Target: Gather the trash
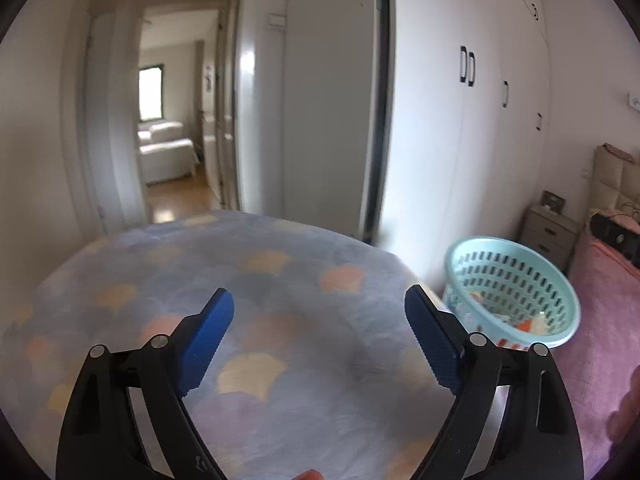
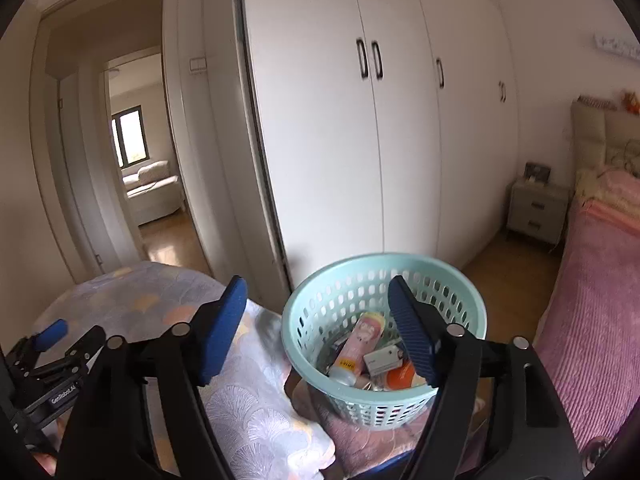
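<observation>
A light teal plastic basket with a slotted wall stands in front of my right gripper and holds trash: a pink bottle, a small white box and an orange item. My right gripper is open and empty, its right finger over the basket's rim. My left gripper is open and empty above the blue patterned blanket. The basket also shows in the left wrist view, to the right of my left gripper. My left gripper also shows in the right wrist view, low at the left edge.
The patterned blanket covers a raised surface left of the basket. A pink bed lies on the right. White wardrobe doors stand behind, a bedside cabinet in the corner, and an open doorway at the left.
</observation>
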Available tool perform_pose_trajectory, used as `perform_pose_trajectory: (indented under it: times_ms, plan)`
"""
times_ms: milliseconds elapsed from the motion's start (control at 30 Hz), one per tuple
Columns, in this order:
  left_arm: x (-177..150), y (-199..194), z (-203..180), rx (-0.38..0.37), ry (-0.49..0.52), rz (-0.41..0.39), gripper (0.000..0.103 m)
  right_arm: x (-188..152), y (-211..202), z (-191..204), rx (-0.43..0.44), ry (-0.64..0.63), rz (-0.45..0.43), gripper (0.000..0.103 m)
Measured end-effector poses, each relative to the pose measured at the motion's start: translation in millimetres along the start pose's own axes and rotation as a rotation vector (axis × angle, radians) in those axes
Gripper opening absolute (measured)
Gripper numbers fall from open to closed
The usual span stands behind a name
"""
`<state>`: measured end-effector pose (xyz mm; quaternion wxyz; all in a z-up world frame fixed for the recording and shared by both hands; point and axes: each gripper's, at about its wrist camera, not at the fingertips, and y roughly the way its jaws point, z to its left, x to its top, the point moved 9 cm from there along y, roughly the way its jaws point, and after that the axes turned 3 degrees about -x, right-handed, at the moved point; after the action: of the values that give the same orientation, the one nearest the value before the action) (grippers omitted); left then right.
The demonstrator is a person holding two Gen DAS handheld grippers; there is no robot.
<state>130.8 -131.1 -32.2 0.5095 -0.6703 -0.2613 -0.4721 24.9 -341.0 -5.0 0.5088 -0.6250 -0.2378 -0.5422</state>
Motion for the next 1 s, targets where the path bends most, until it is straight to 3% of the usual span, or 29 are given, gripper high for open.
perform_pose_trajectory:
  times_ms: [200,267,667,1000]
  plan:
    - [-4,-7,8,0.023,-0.002,-0.031,0.086,-11,-11,10,-0.019,-0.019,-0.032,0.07]
    - [-3,-8,9,0.039,0.002,-0.046,0.091,-14,-15,13,-0.031,-0.032,-0.05,0.07]
    - [-10,-8,11,0.04,-0.007,-0.041,0.093,-16,-28,14,-0.028,-0.03,-0.085,0.07]
    - [-13,-2,13,0.038,-0.031,-0.007,0.096,-23,-21,7,-0.006,-0.008,-0.036,0.07]
